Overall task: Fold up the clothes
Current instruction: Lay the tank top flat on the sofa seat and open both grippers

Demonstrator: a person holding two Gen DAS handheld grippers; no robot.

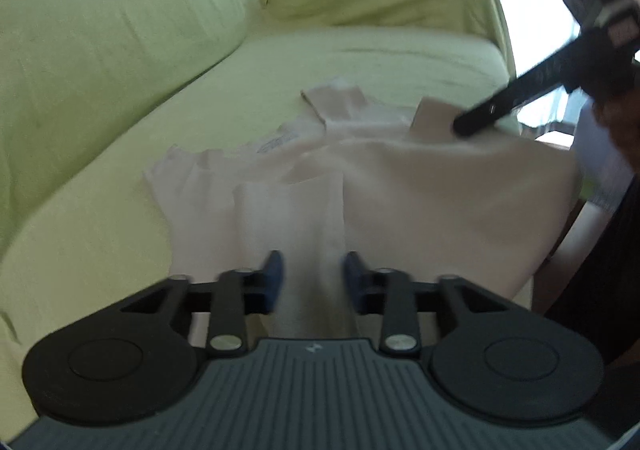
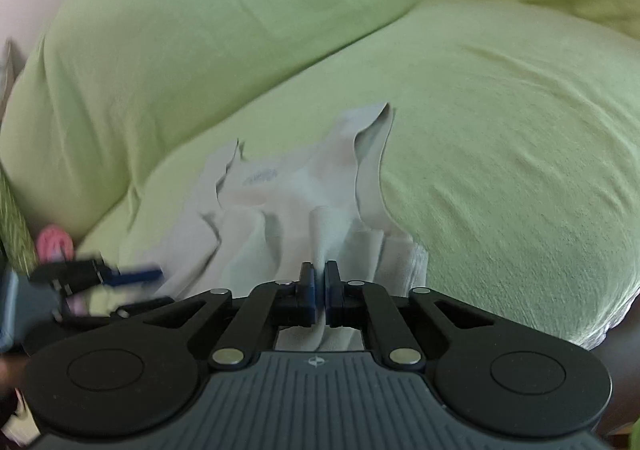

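A pale pink top [image 1: 400, 186] lies spread on the seat of a sofa [image 1: 120, 50] draped in a light green cover. In the left wrist view its near edge hangs over the front of the seat, and a printed label shows inside the neckline on the far side.

The left gripper [image 1: 312, 274] hovers over the near part of the top with its jaws wide apart and nothing between the blue pads [image 1: 276, 274]; cloth shows through the gap. The right gripper [image 2: 319, 286] has its jaws nearly closed, pinching a raised fold of the top, and the fabric bunches into ridges running away from the grip. In the left wrist view the right gripper reaches in from the far right, its tip at the far edge of the top.

A pink object [image 2: 54, 244], too blurred to identify, sits at the left end of the sofa
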